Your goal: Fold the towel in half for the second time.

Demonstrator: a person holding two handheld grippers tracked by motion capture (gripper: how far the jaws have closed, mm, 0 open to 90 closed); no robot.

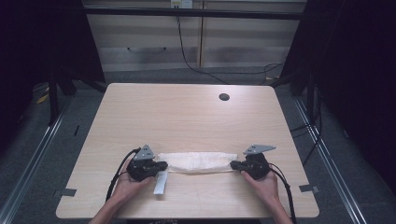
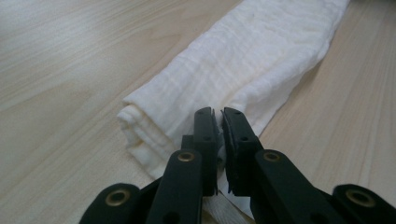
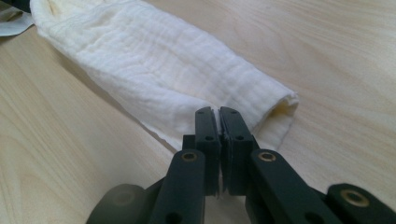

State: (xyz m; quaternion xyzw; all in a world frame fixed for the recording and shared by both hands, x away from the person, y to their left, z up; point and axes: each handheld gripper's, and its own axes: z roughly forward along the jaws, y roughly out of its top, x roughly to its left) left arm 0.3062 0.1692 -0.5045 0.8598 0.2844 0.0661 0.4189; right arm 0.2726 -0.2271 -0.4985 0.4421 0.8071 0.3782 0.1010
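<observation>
Cloth [image 1: 197, 161]: white, folded into a long band, lies across the near part of the table [image 1: 187, 116]. My left gripper [image 2: 218, 122] pinches a thin edge at one end; right gripper [image 3: 218, 120] is clenched on the other end's edge. Both grips keep the band stretched flat btwn my hands, prob. for the next fold.

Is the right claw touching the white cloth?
Touching. In the right gripper view the right claw is shut on the near edge of the white cloth, with fabric pinched between its jaws.
</observation>
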